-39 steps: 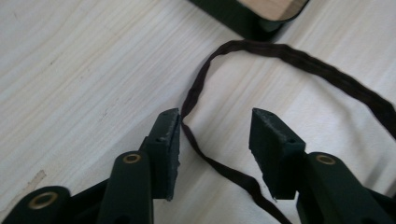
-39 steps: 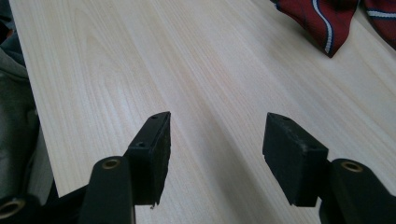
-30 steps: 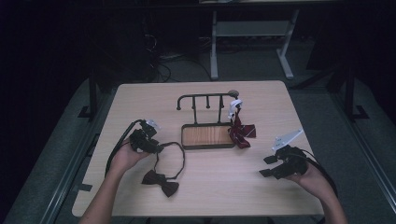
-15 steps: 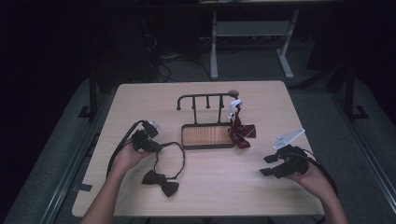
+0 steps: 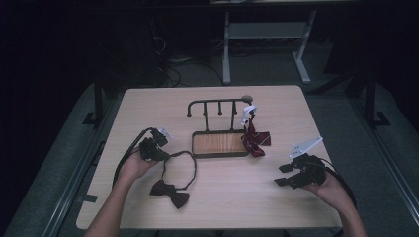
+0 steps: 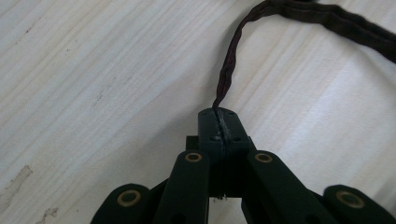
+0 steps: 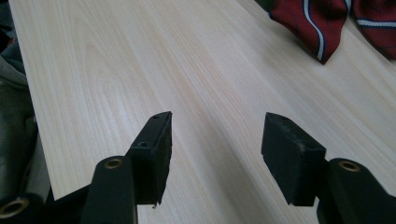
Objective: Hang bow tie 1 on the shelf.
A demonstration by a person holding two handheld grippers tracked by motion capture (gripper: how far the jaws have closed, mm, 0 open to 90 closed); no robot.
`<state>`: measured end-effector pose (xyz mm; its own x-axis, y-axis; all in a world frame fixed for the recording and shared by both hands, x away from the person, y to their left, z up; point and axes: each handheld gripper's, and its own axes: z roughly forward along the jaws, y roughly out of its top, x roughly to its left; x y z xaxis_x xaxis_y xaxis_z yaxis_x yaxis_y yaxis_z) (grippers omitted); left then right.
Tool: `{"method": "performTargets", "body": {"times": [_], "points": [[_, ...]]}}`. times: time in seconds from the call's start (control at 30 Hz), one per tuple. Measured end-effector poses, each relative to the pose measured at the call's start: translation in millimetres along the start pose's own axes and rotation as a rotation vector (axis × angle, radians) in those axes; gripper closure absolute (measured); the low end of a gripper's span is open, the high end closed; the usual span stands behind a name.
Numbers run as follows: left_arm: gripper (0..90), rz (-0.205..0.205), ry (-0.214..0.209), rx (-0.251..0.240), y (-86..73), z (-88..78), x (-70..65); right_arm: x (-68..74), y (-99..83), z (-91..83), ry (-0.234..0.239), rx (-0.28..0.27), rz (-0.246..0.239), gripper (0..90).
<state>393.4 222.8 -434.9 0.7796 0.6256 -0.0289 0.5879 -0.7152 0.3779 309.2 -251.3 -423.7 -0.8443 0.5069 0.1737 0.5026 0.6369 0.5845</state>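
Left gripper (image 6: 219,128) has just closed, pinching the dark bow tie's strap (image 6: 229,74) at lower left of the high view; next, lift toward the rack (image 5: 220,106). Right gripper (image 7: 215,154) waits wide, empty.

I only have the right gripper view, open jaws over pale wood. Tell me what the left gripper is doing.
Observer: The left gripper is shut on the thin dark strap of the dark brown bow tie; its jaws have just been closing.
Operator: Report where that striped red cloth sits.
Observer: The red striped bow tie hangs at the right end of the black metal rack with a wooden base.
Operator: Give me the right gripper's position.
Observer: The right gripper sits near the table's right front, apart from both ties.
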Motion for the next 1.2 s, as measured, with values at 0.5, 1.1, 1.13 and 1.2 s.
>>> {"method": "performTargets", "body": {"times": [0.5, 1.1, 1.13, 1.2], "points": [[89.9, 0.074, -0.048, -0.028, 6.6, -33.5, -10.3, -5.7, -6.3, 1.5, 0.020, -0.011, 0.035, 42.6], [89.9, 0.138, -0.075, -0.074, 7.7, -68.9, -25.6, -9.5, -10.7, 2.8, 0.024, -0.023, 0.054, 42.6], [89.9, 0.146, -0.078, -0.074, 8.5, -71.1, -27.0, -9.4, -10.8, 2.8, 0.024, -0.023, 0.056, 42.6], [89.9, 0.155, -0.083, -0.072, 9.7, -74.1, -28.7, -9.4, -10.7, 2.4, 0.023, -0.023, 0.058, 42.6]]}}
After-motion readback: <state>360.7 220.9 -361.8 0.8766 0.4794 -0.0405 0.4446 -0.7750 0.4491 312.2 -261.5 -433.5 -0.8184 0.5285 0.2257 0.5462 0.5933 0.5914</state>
